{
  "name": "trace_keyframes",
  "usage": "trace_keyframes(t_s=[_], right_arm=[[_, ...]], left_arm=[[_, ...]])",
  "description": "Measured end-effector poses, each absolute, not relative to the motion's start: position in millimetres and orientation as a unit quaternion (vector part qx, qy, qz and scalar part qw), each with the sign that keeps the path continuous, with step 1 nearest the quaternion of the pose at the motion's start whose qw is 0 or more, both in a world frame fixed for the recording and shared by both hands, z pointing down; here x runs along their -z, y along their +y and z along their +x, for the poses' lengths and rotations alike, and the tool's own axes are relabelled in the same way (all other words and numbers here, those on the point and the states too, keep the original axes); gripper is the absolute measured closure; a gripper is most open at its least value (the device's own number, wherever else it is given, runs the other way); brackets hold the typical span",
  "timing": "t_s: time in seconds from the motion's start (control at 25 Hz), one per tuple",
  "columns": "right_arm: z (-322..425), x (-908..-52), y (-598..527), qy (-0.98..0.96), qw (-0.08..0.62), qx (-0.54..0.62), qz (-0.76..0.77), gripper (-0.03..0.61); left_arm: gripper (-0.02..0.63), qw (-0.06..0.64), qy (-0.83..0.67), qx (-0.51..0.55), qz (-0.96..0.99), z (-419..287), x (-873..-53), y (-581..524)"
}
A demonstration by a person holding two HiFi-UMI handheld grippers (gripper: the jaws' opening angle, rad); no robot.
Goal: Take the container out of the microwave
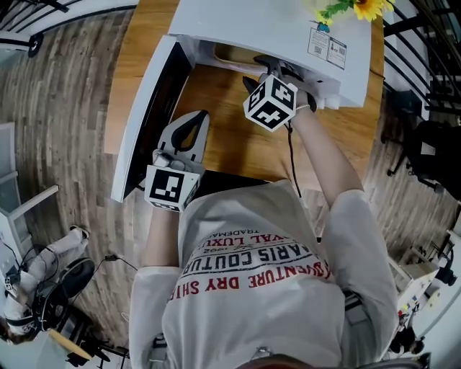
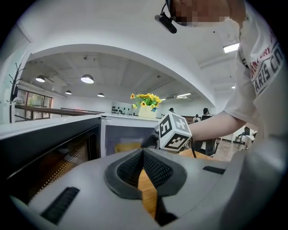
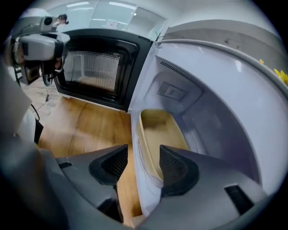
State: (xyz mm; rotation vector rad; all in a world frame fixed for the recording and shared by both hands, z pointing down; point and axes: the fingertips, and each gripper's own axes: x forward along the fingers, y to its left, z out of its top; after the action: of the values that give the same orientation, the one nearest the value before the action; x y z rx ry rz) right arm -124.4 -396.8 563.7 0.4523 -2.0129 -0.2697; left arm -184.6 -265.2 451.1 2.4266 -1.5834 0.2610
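Observation:
A tan, shallow rectangular container lies inside the white microwave, whose dark-windowed door swings wide open to the left. My right gripper is at the cavity's mouth, open. One jaw is over the container's inside and the other is outside its near wall, with the rim between them and a gap on the outer side. In the head view this gripper reaches into the opening, where a strip of the container shows. My left gripper hovers over the table beside the door, shut and empty.
The microwave stands on a wooden table whose front edge runs just ahead of the person's body. A vase of yellow flowers sits on top of the microwave. A black cable trails from the right gripper across the table.

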Motion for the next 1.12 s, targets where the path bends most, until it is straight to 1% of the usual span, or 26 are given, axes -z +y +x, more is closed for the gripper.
trace_keyframes(t_s=[0.16,0.24,0.4,0.56,0.64,0.8,1.12], right_arm=[[-135.4,-573.4,-400.4,-0.828,0.523,0.116,0.165,0.375],[-140.4,-578.8,-402.9,-0.824,0.529,0.125,0.159,0.420],[-140.6,-591.0,-406.5,-0.805,0.555,0.153,0.143,0.429],[-137.6,-596.5,-412.1,-0.786,0.576,0.181,0.132,0.505],[-134.2,-597.2,-413.0,-0.782,0.581,0.186,0.129,0.522],[-126.5,-598.4,-408.6,-0.782,0.581,0.186,0.130,0.541],[-120.6,-588.1,-382.9,-0.796,0.567,0.168,0.130,0.545]], left_arm=[[0.601,0.125,-0.542,-0.091,0.826,-195.1,-456.5,-259.0],[0.601,0.128,-0.542,-0.092,0.825,-199.0,-459.7,-258.2],[0.601,0.127,-0.542,-0.093,0.825,-197.0,-462.0,-259.3],[0.601,0.121,-0.539,-0.093,0.829,-196.0,-458.9,-260.8],[0.601,0.119,-0.537,-0.092,0.830,-195.1,-456.9,-260.7],[0.601,0.115,-0.541,-0.090,0.828,-194.9,-455.1,-255.0],[0.601,0.111,-0.532,-0.083,0.835,-195.5,-446.7,-245.1]])
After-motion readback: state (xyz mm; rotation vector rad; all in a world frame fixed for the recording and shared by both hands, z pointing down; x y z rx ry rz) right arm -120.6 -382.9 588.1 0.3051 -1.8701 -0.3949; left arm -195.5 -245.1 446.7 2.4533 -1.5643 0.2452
